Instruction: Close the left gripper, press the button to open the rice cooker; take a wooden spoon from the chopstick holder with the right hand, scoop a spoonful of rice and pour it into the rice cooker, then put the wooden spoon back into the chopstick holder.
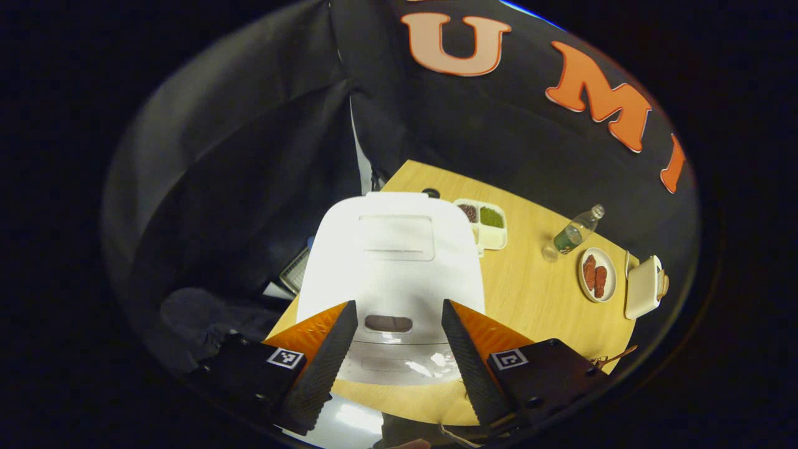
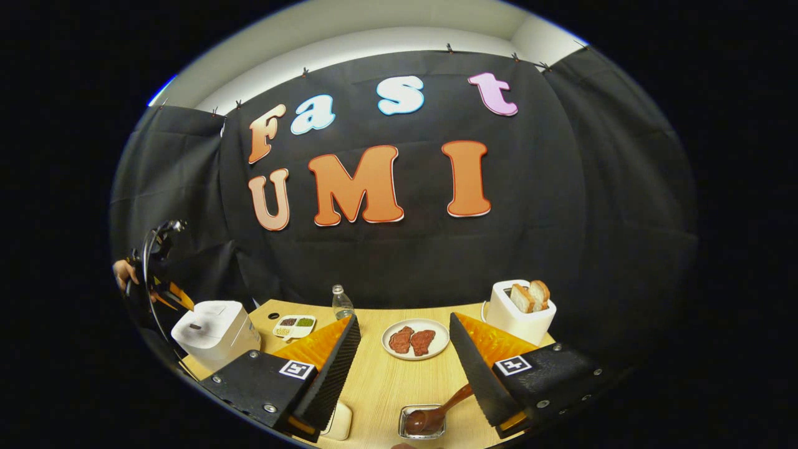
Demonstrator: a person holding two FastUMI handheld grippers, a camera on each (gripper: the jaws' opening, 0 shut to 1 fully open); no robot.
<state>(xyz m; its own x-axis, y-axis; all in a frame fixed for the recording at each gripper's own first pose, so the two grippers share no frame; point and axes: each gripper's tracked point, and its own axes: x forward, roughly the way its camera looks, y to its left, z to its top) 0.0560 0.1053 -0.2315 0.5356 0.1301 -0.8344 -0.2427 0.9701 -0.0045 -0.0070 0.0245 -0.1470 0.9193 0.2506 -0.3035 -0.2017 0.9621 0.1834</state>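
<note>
The white rice cooker [image 1: 393, 262] stands shut at the table's left end. Its dark oval button [image 1: 388, 323] is on the front of the lid. My left gripper [image 1: 399, 305] hovers above the cooker, open, with one finger on each side of the button. In the right gripper view the cooker [image 2: 215, 333] is at the far left, with the left gripper [image 2: 169, 293] and a hand [image 2: 121, 271] over it. My right gripper [image 2: 404, 319] is open and holds nothing. Below it a wooden spoon [image 2: 436, 411] lies with its bowl in a small metal holder [image 2: 406, 430].
On the wooden table [image 2: 374, 380] are a divided tray of grains [image 2: 294, 325], a water bottle [image 2: 341, 302], a plate with two pieces of meat [image 2: 416, 340] and a white toaster with bread [image 2: 520, 308]. A small white object [image 2: 340, 421] lies by my right gripper's left finger.
</note>
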